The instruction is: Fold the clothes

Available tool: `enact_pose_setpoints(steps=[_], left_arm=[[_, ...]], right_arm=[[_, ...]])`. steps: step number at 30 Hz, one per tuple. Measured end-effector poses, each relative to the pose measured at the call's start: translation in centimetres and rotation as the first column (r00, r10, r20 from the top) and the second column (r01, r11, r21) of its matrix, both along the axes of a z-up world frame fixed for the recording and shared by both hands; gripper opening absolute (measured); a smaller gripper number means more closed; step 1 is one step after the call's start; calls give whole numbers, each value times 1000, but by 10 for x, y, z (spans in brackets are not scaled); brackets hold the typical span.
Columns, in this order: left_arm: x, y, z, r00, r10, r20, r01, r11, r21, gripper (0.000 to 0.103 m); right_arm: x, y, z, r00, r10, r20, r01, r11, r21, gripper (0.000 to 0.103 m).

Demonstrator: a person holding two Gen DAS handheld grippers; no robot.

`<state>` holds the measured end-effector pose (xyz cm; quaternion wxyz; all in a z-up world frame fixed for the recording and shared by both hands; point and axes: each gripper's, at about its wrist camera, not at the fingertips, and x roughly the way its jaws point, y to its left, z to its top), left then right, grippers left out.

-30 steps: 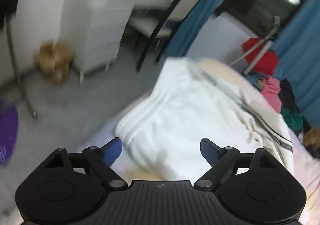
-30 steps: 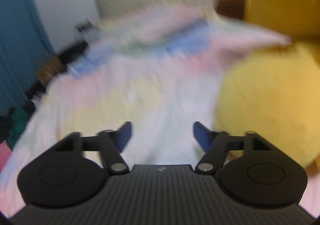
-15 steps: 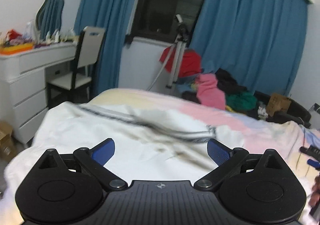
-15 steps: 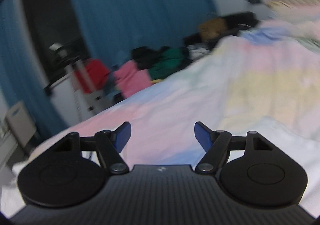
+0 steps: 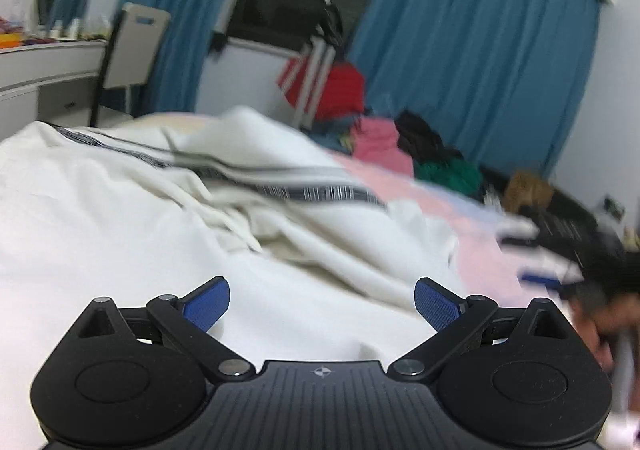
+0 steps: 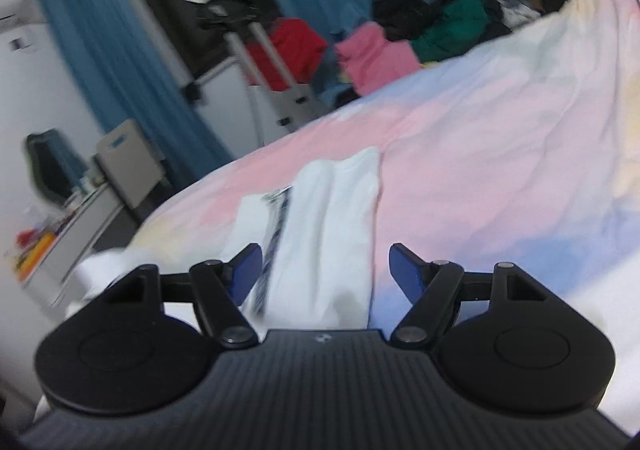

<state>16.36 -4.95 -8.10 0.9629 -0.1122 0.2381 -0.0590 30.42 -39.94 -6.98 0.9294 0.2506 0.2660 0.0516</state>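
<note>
A white garment (image 5: 168, 210) with a black-and-white patterned band lies rumpled on the pastel bedspread (image 5: 472, 262). My left gripper (image 5: 322, 304) is open and empty, low over the garment's near part. The right wrist view shows a folded white end of the garment (image 6: 332, 218) on the bedspread (image 6: 500, 154). My right gripper (image 6: 326, 270) is open and empty, with that white end between and just ahead of its fingers. The other hand and gripper show blurred at the right edge of the left wrist view (image 5: 600, 290).
A heap of red, pink, green and black clothes (image 5: 400, 130) lies beyond the bed by blue curtains (image 5: 460, 62). A tripod (image 5: 316, 66) stands at the dark window. A white dresser (image 5: 44, 70) and a chair (image 5: 132, 50) stand at the left.
Both views swung from floor and yellow pillow round to the bed and window. The left gripper dropped closer to the white garment. The right gripper now points at the garment's white end.
</note>
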Motion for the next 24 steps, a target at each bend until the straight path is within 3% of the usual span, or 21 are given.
enact_pose_setpoints(steps=[3, 4, 6, 8, 10, 12, 13, 18, 21, 24], left_arm=[[23, 4, -15, 1000, 9, -8, -9, 999, 48, 100], [28, 7, -20, 999, 16, -33, -15, 999, 31, 100], [33, 24, -30, 998, 13, -69, -18, 998, -68, 100], [43, 37, -41, 995, 20, -102, -35, 988, -148, 102], [48, 48, -47, 991, 20, -133, -45, 982, -184, 102], [49, 50, -48, 992, 15, -125, -39, 982, -187, 103], [50, 50, -49, 993, 12, -119, -34, 983, -182, 103], [44, 49, -45, 993, 3, -114, -23, 985, -174, 103], [39, 53, -41, 992, 7, -122, -31, 981, -193, 102], [36, 56, -40, 992, 16, -129, -42, 978, -206, 102]], right_arm=[[55, 8, -13, 998, -44, -43, 41, 997, -68, 71], [74, 11, -18, 997, -61, -56, 55, 993, -100, 71], [105, 18, -30, 993, -100, -65, 89, 983, -161, 69], [128, 19, -41, 991, -124, -58, 113, 980, -164, 66], [150, 24, -50, 988, -130, -87, 112, 977, -183, 57], [165, 30, -53, 986, -138, -94, 115, 970, -215, 21], [169, 33, -51, 986, -144, -85, 120, 964, -237, 14], [156, 13, -12, 969, -239, 58, 245, 951, -189, 8], [140, -17, 16, 932, -339, 133, 361, 904, -229, 8], [112, -68, 32, 842, -507, 183, 538, 816, -213, 7]])
